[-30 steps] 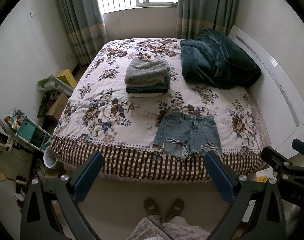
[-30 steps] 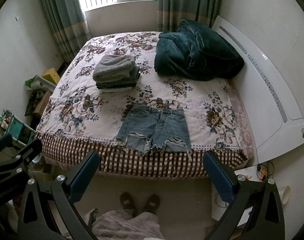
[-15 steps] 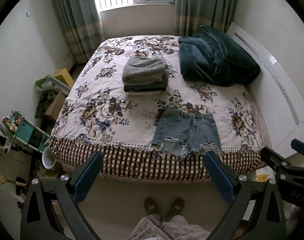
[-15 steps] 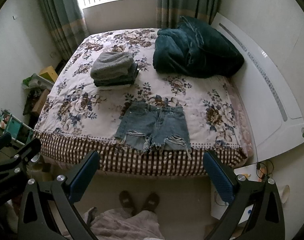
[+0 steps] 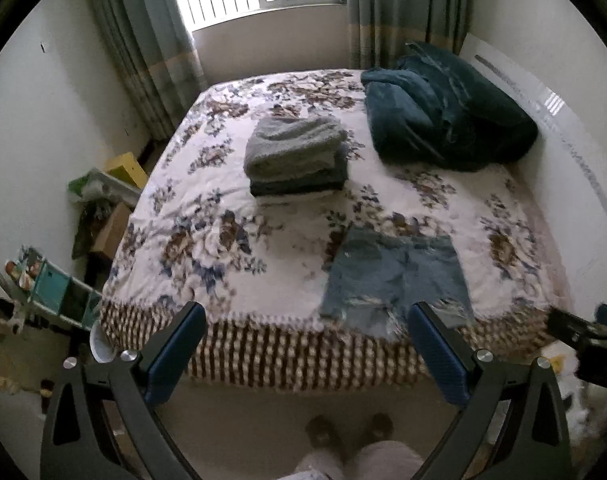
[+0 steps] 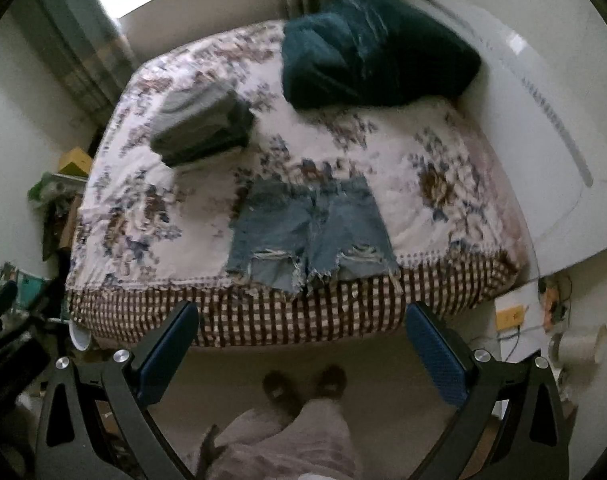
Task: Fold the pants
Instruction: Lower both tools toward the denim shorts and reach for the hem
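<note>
Left gripper [image 5: 305, 334]: fingers spread wide, nothing between the blue pads [image 5: 175, 354], held above the floor short of the bed [image 5: 207, 216]. Right gripper [image 6: 301, 334]: likewise released, pads [image 6: 435, 354] well apart, empty.

Denim shorts [image 5: 395, 280] lie flat and unfolded on the floral cover, waistband on the far side, frayed hems toward the fingers and reaching the near edge where the checked border begins. From the left wrist view they sit ahead of the right-hand fingertip, its tip overlapping the hem in the picture; contact cannot be told. From the right wrist view the shorts [image 6: 311, 228] sit beyond the gap between the two fingers, clearly apart from both tips.

Farther beyond the shorts, ahead of the left-hand finger side: a stack of folded clothes [image 5: 295, 156], grey knit on top. Beyond the right-hand finger: a bunched dark teal blanket [image 5: 447, 116] against the white headboard [image 5: 559, 128].

Below the fingers, the person's two shoes [image 6: 303, 386] on the floor. Both views are motion-blurred.
</note>
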### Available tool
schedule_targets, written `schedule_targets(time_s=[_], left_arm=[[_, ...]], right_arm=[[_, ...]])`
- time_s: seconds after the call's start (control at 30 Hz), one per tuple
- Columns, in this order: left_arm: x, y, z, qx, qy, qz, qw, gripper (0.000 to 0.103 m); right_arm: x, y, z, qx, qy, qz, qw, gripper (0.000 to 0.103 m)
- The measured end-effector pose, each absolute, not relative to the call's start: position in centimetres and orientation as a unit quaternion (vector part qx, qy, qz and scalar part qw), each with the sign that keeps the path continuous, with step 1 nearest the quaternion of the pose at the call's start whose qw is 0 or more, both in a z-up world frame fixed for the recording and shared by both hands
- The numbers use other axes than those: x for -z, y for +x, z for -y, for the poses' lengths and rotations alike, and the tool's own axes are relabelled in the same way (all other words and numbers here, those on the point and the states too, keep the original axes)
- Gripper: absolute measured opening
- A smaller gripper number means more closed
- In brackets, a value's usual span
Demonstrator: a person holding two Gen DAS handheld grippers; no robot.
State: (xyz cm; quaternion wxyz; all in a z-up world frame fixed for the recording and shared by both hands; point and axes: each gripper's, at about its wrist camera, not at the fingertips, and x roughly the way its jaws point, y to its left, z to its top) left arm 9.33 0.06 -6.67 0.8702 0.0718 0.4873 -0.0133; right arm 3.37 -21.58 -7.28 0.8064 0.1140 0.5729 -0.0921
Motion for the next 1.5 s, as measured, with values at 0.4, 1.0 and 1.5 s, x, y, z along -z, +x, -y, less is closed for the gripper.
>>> schedule_targets(time_s=[0.4,1.0,1.5], left_arm=[[22.8,19.2,6.8,-0.059,0.032,-0.564,0.823,0.103],[53.1,20.8,34.4,-0.073,-0.063,-0.690,0.717,0.103],[56.4,21.0,39.5,-0.086,-0.019,-0.675,0.732,0.030]], right_arm=[[24.0,18.2,31.5,0.066,0.067,-0.652,0.753,0.103],[57.0,37.2,53.5,-0.086,0.114,-0.753,0.643,0.073],[67.5,44.5,52.4,-0.176,0.175,-0.753,0.610,0.073]])
